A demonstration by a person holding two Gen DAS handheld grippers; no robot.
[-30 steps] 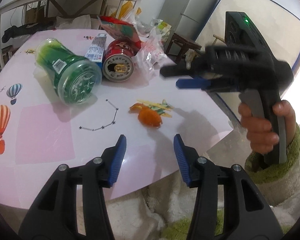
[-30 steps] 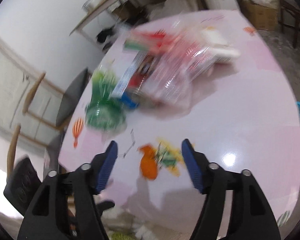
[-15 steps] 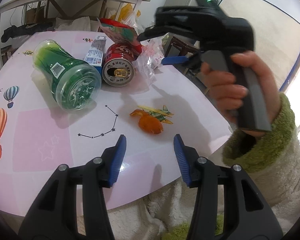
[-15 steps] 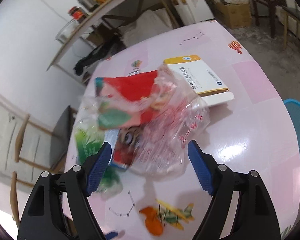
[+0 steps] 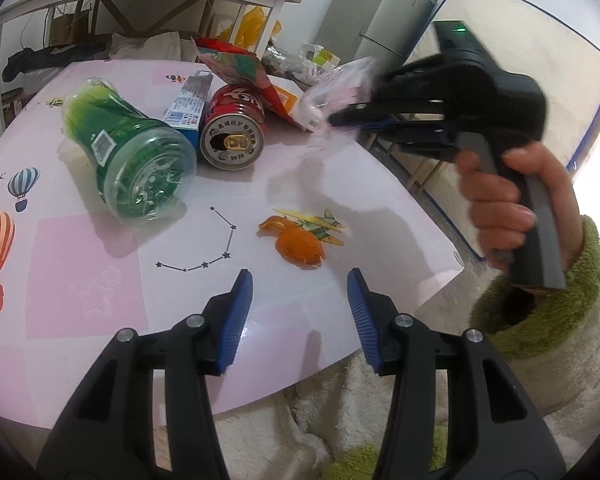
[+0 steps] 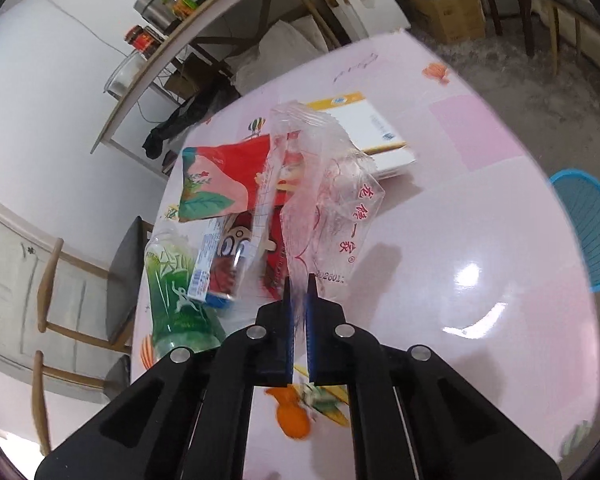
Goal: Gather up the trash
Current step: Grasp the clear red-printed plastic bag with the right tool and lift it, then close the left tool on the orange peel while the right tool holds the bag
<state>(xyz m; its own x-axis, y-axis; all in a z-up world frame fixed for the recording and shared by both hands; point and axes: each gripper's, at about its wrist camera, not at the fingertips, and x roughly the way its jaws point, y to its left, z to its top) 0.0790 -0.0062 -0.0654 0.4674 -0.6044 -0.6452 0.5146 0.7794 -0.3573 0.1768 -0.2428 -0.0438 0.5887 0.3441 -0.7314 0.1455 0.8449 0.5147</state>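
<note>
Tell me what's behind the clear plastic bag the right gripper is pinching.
Through the clear plastic bag, held by the right gripper, the red snack packet and red can show, blurred. The white-and-yellow box pokes out beyond; the tabletop under the bag's middle is hidden.

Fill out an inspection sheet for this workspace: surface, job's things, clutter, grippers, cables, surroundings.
Surface: pink glossy table with balloon and plane prints.
Job's things: clear crinkled plastic bag pinched and lifted; green plastic bottle and red drink can lying on their sides; blue-white carton; red snack packet; orange peel.
Clutter: white and yellow booklet.
Grippers: left gripper open, empty; right gripper shut on the bag.
Cables: nothing seen.
Surroundings: blue mesh basket on the floor, wooden chair, shelf with jars.
</note>
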